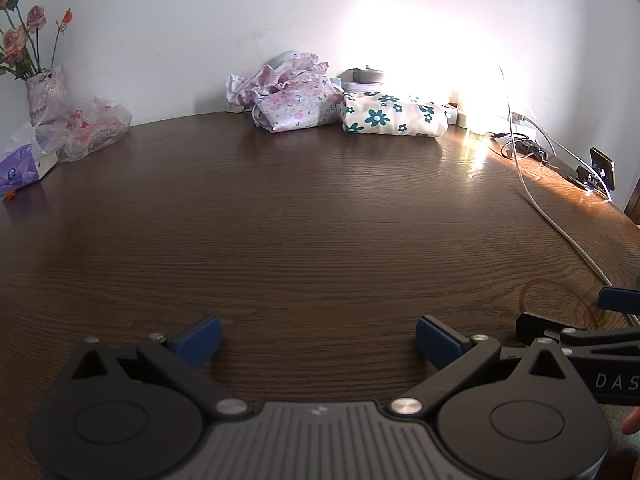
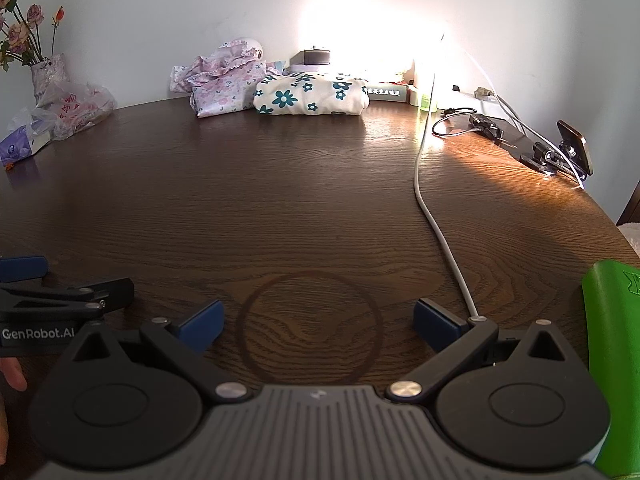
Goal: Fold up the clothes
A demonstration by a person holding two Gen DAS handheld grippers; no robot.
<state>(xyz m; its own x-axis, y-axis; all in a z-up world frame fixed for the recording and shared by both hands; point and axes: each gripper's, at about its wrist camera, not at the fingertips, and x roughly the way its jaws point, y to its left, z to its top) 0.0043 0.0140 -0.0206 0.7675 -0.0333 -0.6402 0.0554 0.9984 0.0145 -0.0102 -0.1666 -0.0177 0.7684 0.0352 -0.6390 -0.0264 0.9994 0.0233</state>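
In the left wrist view, the left gripper (image 1: 318, 338) hangs over the bare table (image 1: 304, 216) with its jaws spread wide and empty; the pink floral garment (image 1: 294, 98) and teal-flowered folded cloth (image 1: 394, 114) lie far ahead of the jaws, against the wall. In the right wrist view, the right gripper (image 2: 318, 326) also has empty, wide-open jaws, a dark ring mark (image 2: 310, 328) between them and a white cable (image 2: 440, 236) running past the right jaw, both cloths far ahead.

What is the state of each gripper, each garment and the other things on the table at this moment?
left gripper: open, empty, low over the table.
right gripper: open, empty.
teal-flower garment: folded, lying by the wall.
pink-flower garment: crumpled, not folded, touching the teal one.
white cable: slack, lying across the table.
plastic bag: crumpled, beside the vase.
vase: upright, holding flowers.
tissue pack: lying flat.
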